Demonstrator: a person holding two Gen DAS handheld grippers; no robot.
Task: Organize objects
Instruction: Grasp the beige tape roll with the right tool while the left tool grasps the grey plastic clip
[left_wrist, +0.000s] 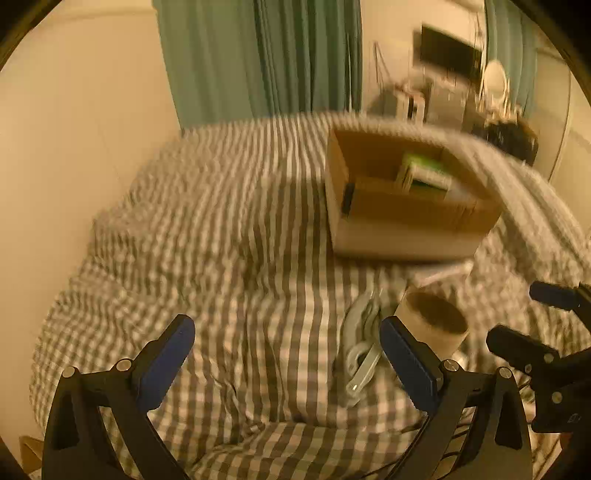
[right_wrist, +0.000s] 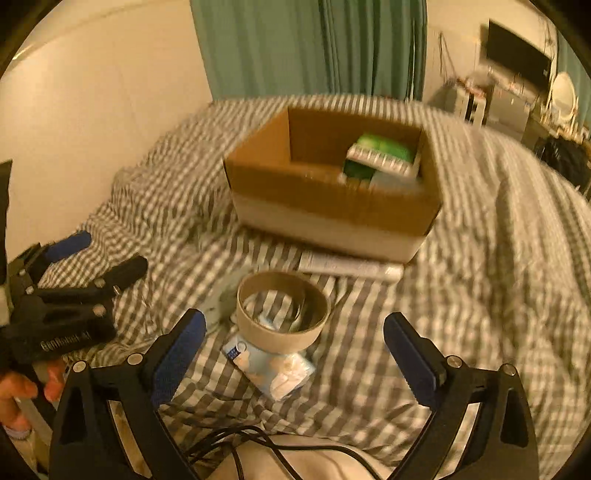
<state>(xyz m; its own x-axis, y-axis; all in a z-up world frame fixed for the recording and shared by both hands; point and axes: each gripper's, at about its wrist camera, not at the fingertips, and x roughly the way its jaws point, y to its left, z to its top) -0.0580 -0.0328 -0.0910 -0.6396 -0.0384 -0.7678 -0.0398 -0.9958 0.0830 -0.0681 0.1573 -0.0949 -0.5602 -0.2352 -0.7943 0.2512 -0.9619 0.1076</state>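
An open cardboard box (right_wrist: 332, 192) sits on the striped bedcover and holds a green and white packet (right_wrist: 380, 155). In front of it lie a white tube (right_wrist: 351, 265), a cardboard tape ring (right_wrist: 282, 312) and, under the ring, a small blue and white packet (right_wrist: 269, 365). My right gripper (right_wrist: 293, 347) is open just short of the ring, with nothing between its blue pads. My left gripper (left_wrist: 286, 350) is open over the cover, left of the ring (left_wrist: 432, 319) and beside a grey-white hook-like object (left_wrist: 360, 350). The box (left_wrist: 402, 206) lies beyond it.
The bed (left_wrist: 207, 229) runs to a cream wall (left_wrist: 74, 129) on the left, with green curtains (right_wrist: 314, 48) behind. A desk with a monitor (right_wrist: 517, 55) stands at the far right. Black cables (right_wrist: 258, 443) lie near the bed's front edge. A hand (right_wrist: 22, 387) holds the left tool.
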